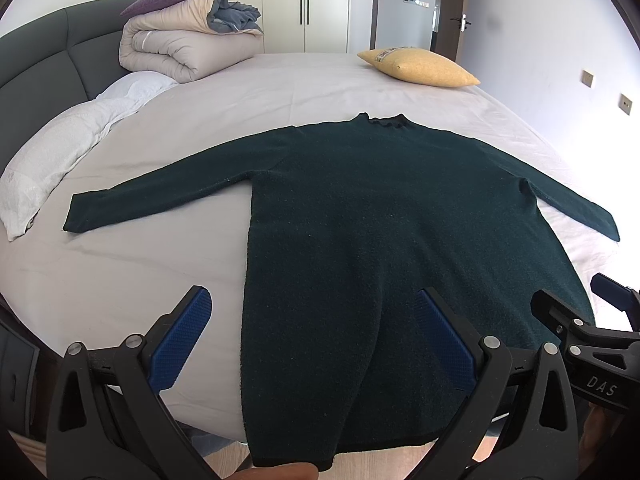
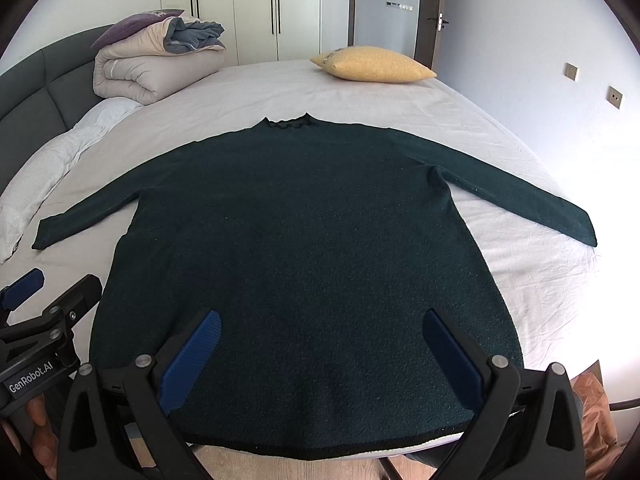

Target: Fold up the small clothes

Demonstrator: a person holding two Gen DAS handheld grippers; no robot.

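Observation:
A dark green long-sleeved sweater (image 1: pixel 380 216) (image 2: pixel 304 240) lies flat on the bed, collar at the far end, both sleeves spread out to the sides, hem hanging slightly over the near edge. My left gripper (image 1: pixel 312 300) stands open above the hem's left part, one blue pad over the sheet and one over the sweater. Above the middle of the hem my right gripper (image 2: pixel 322 320) is open too, with nothing between its fingers. Each gripper shows at the side of the other's view.
The bed (image 1: pixel 120 272) has a pale sheet. A rolled duvet (image 1: pixel 180 44) and a white pillow (image 1: pixel 60 152) lie at the far left by the dark headboard (image 1: pixel 44 56). A yellow cushion (image 2: pixel 372 64) rests at the far right. Wardrobes and a door stand behind.

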